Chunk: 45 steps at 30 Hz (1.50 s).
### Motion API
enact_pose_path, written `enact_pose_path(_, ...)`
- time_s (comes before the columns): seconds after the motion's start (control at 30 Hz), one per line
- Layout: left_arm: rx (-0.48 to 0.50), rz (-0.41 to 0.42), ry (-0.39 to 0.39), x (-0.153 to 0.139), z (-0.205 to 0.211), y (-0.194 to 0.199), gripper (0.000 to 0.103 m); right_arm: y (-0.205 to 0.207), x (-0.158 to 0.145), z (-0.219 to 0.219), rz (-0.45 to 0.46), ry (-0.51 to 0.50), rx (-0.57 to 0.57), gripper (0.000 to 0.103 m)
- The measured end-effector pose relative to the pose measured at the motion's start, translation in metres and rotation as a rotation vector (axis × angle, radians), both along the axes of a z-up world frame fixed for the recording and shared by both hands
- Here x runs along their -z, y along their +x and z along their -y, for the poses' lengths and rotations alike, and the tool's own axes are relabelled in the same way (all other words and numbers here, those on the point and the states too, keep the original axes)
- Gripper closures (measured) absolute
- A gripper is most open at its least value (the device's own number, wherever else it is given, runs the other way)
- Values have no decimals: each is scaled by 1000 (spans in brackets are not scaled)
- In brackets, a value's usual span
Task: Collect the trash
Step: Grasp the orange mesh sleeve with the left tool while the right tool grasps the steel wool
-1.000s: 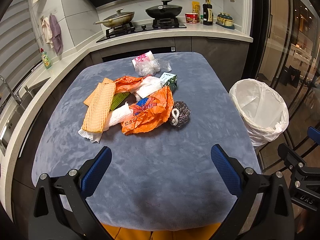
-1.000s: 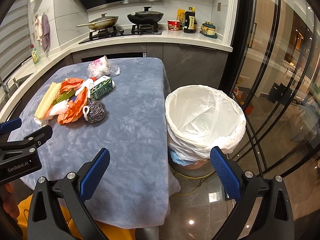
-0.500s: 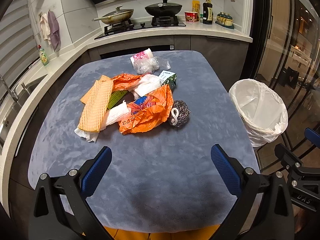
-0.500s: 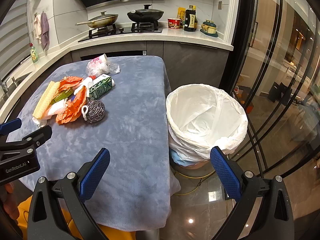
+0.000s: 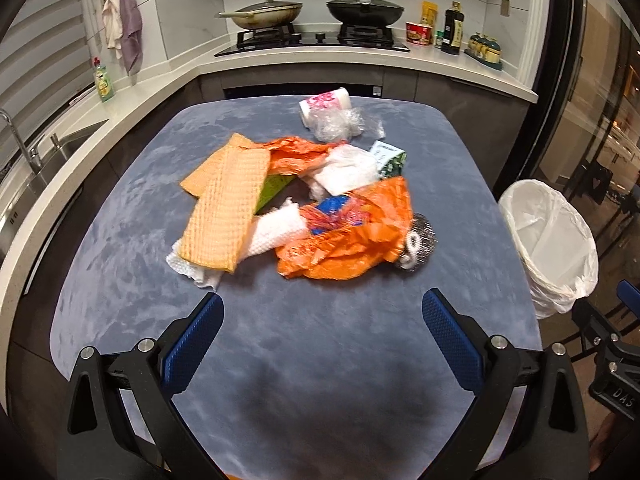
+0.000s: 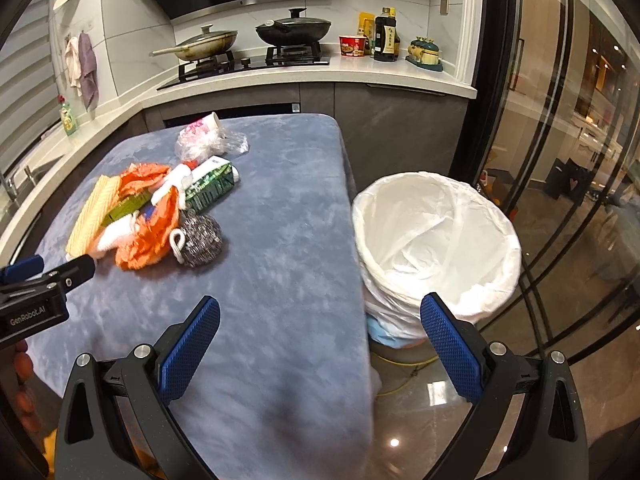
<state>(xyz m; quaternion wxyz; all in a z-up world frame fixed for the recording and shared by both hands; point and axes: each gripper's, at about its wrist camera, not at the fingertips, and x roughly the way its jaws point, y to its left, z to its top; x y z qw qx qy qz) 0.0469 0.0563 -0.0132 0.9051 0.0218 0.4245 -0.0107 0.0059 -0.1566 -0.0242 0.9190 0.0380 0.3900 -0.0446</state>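
A heap of trash lies mid-table: an orange plastic bag (image 5: 352,236), a waffle-weave orange cloth (image 5: 226,208), white paper towel (image 5: 276,232), a steel scourer (image 5: 418,246), a green carton (image 5: 390,162) and a paper cup in clear plastic (image 5: 332,114). My left gripper (image 5: 322,332) hovers open just short of the heap, nothing between its fingers. My right gripper (image 6: 320,336) is open over the table's right edge, with the scourer (image 6: 198,236) ahead to its left and the white-lined bin (image 6: 436,248) ahead to its right.
The blue-grey table (image 5: 320,360) fills the middle. The bin (image 5: 548,240) stands on the floor off its right side. Behind runs a counter with a stove, two pans (image 5: 364,10) and bottles. A sink (image 5: 36,160) is at left, glass doors at right.
Both grippers have moved forward, so the trash heap looks nearer and larger. Their jaws stay open and nothing on the table has moved.
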Motion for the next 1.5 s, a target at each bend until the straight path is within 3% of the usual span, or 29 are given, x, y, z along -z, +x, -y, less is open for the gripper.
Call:
enact_pose_path(0.5, -71, -29, -3, 20, -74, 61, 8, 74, 22, -57, 3, 22, -39, 7)
enact_pose_path(0.77, -82, -75, -15, 42, -99, 94, 8, 118, 47, -74, -54, 60, -39, 29)
enact_pose_path(0.9, -78, -93, -34, 51, -105, 106, 8, 132, 58, -83, -85, 104, -59, 33)
enact_pose_path(1.3, -19, -137, -90, 69, -105, 117, 46, 145, 73, -117, -124, 152, -137, 33)
enact_pose_path(1.43, -10, -130, -98, 65, -108, 116, 63, 148, 78, -121, -143, 222, -168, 51)
enact_pose_path(1.5, -11, -128, -106, 63, -109, 116, 68, 146, 75, -124, -135, 214, -169, 54)
